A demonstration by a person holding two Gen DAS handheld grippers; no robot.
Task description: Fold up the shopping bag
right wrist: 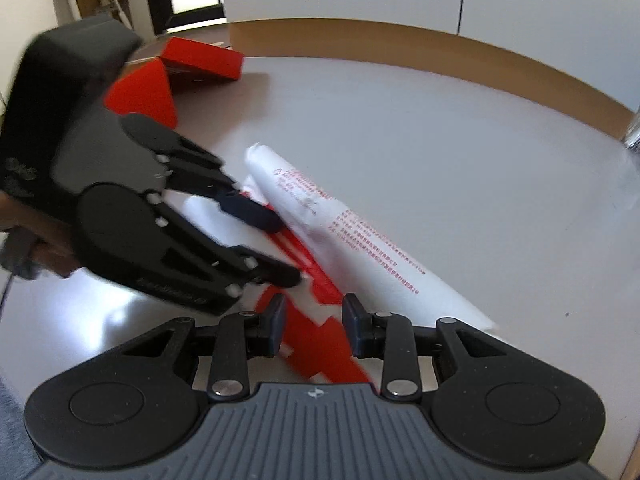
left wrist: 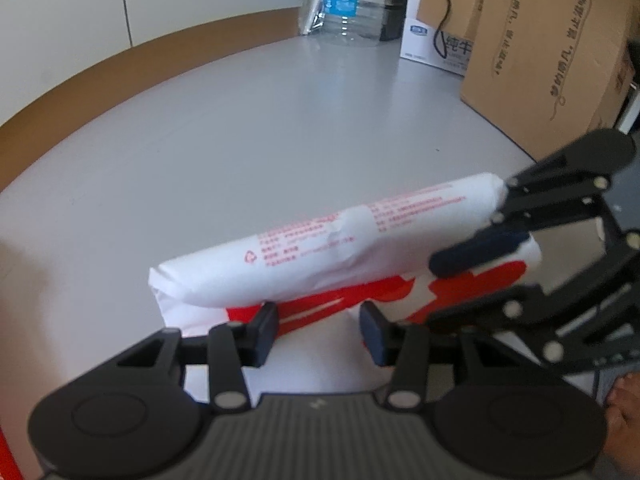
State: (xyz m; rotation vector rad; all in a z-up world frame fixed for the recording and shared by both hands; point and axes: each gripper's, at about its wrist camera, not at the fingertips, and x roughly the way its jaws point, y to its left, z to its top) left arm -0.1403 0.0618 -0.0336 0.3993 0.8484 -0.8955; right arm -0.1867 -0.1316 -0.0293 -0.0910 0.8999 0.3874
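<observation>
At the bottom of my left view, the left gripper (left wrist: 318,330) has its jaws apart over the shopping bag's (left wrist: 320,264) near edge, pads not pressing. The right gripper (right wrist: 314,330) looks the same in its own view, jaws apart astride the red print. The bag lies rolled across the grey worktop (left wrist: 260,128), at lower centre. Beyond it the worktop is bare up to its brown rim. A cardboard box (left wrist: 552,40) crowds the upper right, a water bottle (left wrist: 352,4) behind. Both gripper ends blur against the bag, so contact is unclear.
</observation>
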